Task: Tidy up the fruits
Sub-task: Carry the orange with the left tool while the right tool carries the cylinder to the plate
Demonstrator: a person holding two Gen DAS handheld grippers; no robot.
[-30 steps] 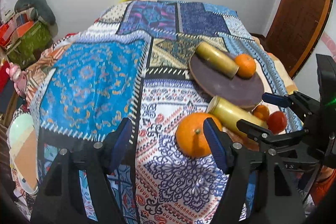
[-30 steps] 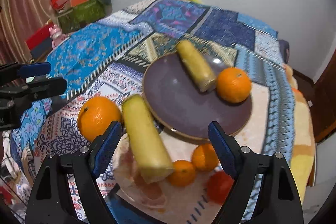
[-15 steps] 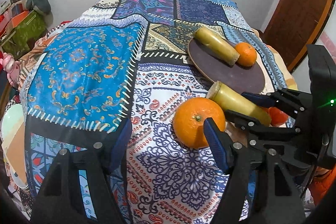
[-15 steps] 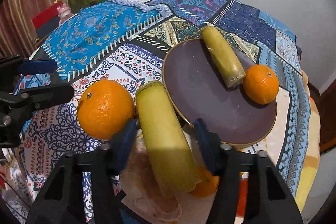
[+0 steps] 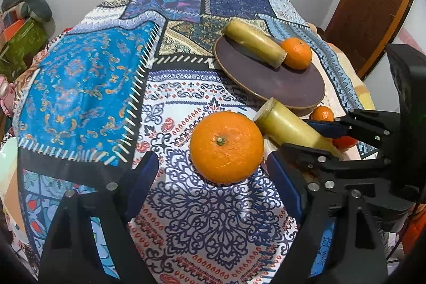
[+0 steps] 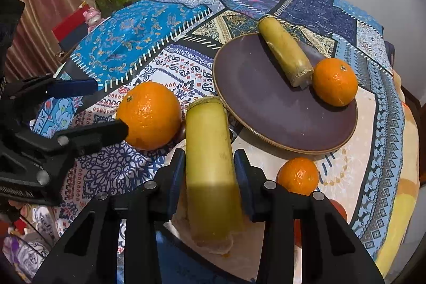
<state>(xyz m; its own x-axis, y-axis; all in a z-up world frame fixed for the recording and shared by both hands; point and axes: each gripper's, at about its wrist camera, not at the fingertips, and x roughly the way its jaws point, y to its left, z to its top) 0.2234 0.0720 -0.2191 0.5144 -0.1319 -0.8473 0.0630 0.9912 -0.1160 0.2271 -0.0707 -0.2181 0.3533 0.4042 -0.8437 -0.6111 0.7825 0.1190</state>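
Observation:
My right gripper (image 6: 209, 164) is shut on a yellow-green sugarcane piece (image 6: 209, 151) lying on the patterned cloth; it also shows in the left wrist view (image 5: 290, 128). My left gripper (image 5: 213, 177) is open, its fingers on either side of a large orange (image 5: 226, 147), just short of it; the orange also shows in the right wrist view (image 6: 149, 115). A dark purple plate (image 6: 266, 103) holds a second sugarcane piece (image 6: 286, 55) and an orange (image 6: 335, 81).
A small orange (image 6: 297, 175) and a red fruit (image 6: 338, 209) lie on the cloth right of my right gripper. Boxes and a pink toy (image 6: 91, 15) sit beyond the bed's left edge. A wooden door (image 5: 372, 4) stands at the right.
My right gripper moved forward and closed on the near sugarcane piece. My left gripper came closer to the large orange and stayed open.

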